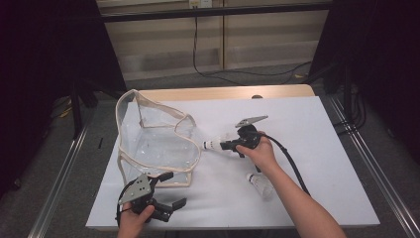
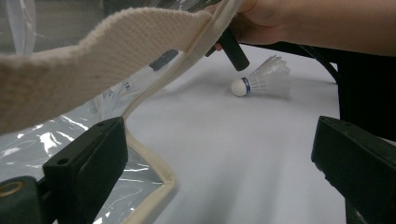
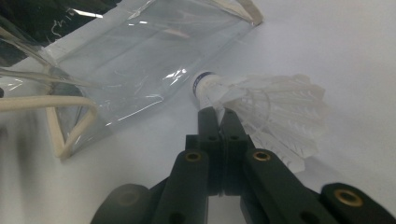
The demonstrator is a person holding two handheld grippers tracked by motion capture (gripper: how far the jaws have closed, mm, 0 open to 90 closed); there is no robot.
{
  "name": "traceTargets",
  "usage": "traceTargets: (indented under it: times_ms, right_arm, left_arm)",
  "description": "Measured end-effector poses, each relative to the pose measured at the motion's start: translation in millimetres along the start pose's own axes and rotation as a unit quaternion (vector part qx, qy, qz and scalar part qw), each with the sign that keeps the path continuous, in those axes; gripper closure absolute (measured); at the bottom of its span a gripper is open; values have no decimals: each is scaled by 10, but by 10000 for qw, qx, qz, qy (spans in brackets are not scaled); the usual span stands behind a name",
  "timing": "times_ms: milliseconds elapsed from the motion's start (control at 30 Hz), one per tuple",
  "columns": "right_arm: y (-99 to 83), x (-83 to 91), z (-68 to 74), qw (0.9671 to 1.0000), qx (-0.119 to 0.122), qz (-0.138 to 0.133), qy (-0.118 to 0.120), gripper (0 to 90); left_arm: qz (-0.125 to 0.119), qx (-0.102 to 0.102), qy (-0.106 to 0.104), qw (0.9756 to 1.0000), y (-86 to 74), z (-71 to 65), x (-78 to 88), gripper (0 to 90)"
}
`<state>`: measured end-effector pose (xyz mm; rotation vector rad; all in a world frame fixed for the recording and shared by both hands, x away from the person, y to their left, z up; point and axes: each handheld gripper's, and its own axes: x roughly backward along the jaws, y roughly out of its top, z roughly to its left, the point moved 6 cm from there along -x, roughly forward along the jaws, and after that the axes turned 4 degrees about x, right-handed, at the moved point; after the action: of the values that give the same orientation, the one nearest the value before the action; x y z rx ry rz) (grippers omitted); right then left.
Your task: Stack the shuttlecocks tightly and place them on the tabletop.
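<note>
A clear plastic bag (image 1: 153,141) with cream trim lies at the left of the white table (image 1: 317,129). My right gripper (image 1: 225,145) is shut on a white shuttlecock (image 1: 213,145) just right of the bag, cork pointing at it. In the right gripper view the jaws (image 3: 217,114) pinch the shuttlecock (image 3: 271,109) right behind its blue-banded cork, close to the bag (image 3: 140,60). A second shuttlecock (image 1: 260,184) lies on the table under the right forearm, also seen as the shuttlecock (image 2: 261,81). My left gripper (image 1: 173,189) stands open by the bag's near corner, its jaws (image 2: 219,158) wide apart, nothing between them.
The bag's cream strap (image 2: 93,60) hangs across the top left of the left gripper view, and its trimmed edge (image 2: 159,177) runs beside the left jaw. The right gripper's cable (image 1: 292,161) trails across the table. Metal rails (image 1: 366,163) flank the table.
</note>
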<state>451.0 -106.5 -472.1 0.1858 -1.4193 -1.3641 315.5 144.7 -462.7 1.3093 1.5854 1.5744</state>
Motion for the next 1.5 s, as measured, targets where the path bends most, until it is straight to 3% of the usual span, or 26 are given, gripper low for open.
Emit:
traceTargets:
  times_ms: [467, 1500]
  right_arm:
    - [-14, -3, -10, 10000, 27, 37, -47, 858]
    - [5, 66, -15, 9999, -31, -24, -99, 636]
  left_arm:
    - [-7, -14, 7, 10000, 1, 3, 12, 40]
    - [-8, -18, -11, 10000, 1, -9, 6, 40]
